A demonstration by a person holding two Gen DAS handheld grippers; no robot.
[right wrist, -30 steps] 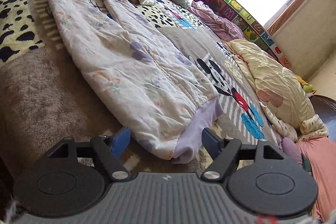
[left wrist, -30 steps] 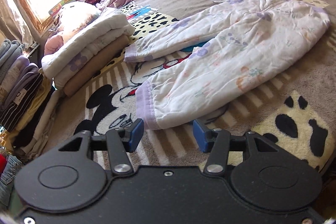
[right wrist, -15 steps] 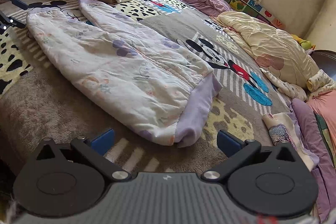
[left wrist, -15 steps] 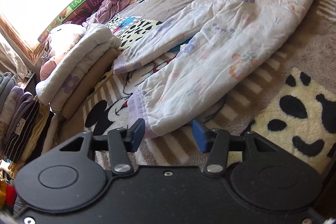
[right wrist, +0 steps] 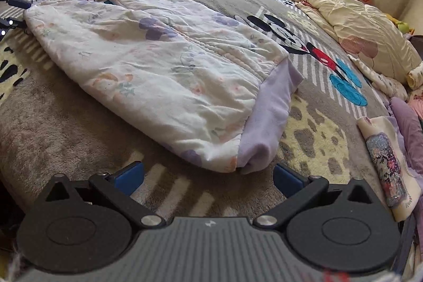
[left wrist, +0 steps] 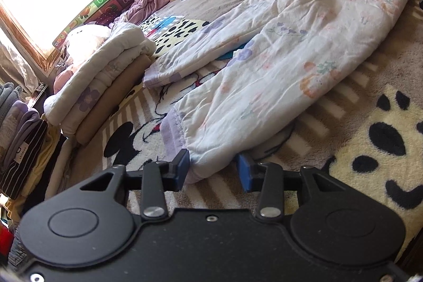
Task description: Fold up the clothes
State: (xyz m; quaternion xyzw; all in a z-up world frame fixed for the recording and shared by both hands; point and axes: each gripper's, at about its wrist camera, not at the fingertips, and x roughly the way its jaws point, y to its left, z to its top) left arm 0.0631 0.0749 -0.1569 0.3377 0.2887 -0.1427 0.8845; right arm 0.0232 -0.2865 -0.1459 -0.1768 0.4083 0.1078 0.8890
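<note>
A bed covered by a plush cartoon-mouse blanket (left wrist: 375,86) fills both views, with a bright window behind. White floral padded trousers (left wrist: 277,62) with lilac trim lie flat across the blanket, legs slightly apart. A stack of folded clothes (left wrist: 100,81) sits beside the leg ends, well apart from a crumpled cream quilt (right wrist: 364,25) near the far edge. The left gripper (left wrist: 211,169) is low at one leg cuff, its blue fingers (left wrist: 181,168) closing around the cuff's corner. The fabric sits between them, touching the left pad, with a gap at the other. The right gripper (right wrist: 208,177) hovers just short of the lilac waistband (right wrist: 269,118), fingers spread wide, with only blanket between them.
</note>
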